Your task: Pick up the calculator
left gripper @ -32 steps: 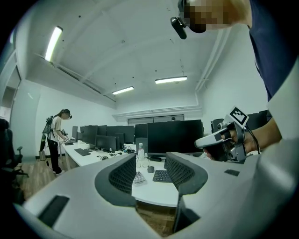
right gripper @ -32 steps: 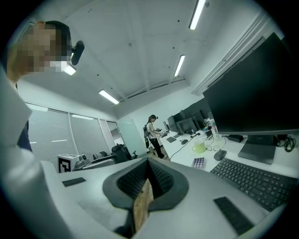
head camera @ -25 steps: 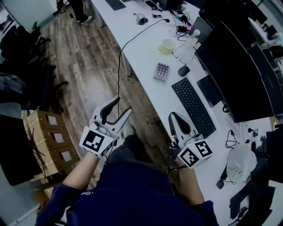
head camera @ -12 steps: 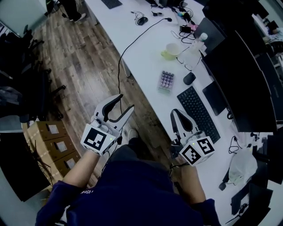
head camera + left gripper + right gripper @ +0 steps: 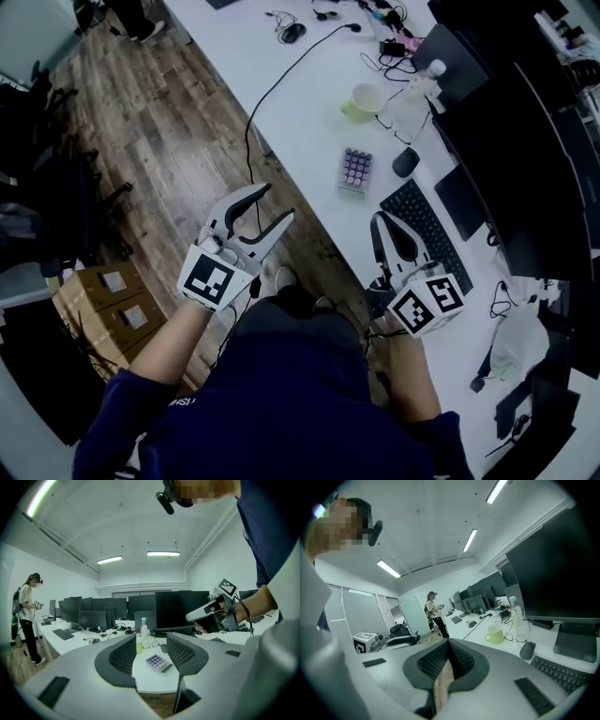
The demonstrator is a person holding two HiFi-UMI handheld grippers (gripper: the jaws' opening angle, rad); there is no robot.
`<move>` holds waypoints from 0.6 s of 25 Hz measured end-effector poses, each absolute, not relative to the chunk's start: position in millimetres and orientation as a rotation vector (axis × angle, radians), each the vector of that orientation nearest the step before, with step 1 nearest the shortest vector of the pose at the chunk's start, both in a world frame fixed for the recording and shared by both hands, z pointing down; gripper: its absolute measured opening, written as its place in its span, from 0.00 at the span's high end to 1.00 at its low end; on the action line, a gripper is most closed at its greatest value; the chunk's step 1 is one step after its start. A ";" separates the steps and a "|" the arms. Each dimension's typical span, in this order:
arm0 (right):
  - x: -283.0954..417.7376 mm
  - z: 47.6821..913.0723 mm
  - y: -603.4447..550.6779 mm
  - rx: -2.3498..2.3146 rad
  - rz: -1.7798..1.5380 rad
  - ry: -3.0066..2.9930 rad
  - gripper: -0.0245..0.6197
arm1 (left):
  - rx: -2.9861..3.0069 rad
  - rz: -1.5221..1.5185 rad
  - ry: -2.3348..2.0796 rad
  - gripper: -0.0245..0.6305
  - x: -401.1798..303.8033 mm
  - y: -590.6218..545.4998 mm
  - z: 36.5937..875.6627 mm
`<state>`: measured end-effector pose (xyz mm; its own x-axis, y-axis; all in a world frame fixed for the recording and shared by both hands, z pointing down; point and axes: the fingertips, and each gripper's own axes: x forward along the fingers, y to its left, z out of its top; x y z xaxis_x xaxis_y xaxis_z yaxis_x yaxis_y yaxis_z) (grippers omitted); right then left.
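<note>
The calculator [image 5: 355, 171] lay flat on the white bench [image 5: 309, 112] near its floor-side edge, well ahead of both tools and untouched. My worry was that edge: I judged a shallow or glancing approach could shove the flat calculator along the smooth top or off onto the wooden floor [image 5: 178, 141], and a wide sweep might catch the mouse [image 5: 405, 161] or keyboard [image 5: 427, 230] beside it. The left tongs [image 5: 274, 202] hung over the floor, short of the bench, jaws spread wide with nothing between them, aimed so the calculator showed through the gap. The right tongs [image 5: 379, 221] sat above the bench's near edge by the keyboard, jaws pressed together and empty, forearm tucked close.
</note>
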<state>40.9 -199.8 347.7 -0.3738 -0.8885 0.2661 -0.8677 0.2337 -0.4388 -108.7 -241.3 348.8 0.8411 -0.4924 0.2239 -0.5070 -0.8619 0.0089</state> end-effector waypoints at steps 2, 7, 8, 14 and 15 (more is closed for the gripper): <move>42.6 349.5 -206.0 -1.750 -0.820 2.432 0.95 | 2.958 0.341 -0.785 0.63 -106.6 -247.5 354.0; 52.0 356.2 -218.5 -1.770 -0.823 2.423 0.96 | 2.972 0.362 -0.761 0.63 -95.7 -260.0 363.0; 53.9 358.0 -220.7 -1.769 -0.823 2.422 0.96 | 2.973 0.364 -0.758 0.63 -92.9 -261.7 365.1; 68.7 376.4 -231.8 -1.758 -0.857 2.409 0.96 | 2.974 0.398 -0.735 0.63 -73.2 -269.0 384.2; 72.1 380.6 -233.2 -1.757 -0.866 2.407 0.96 | 2.969 0.405 -0.732 0.63 -69.5 -269.8 388.3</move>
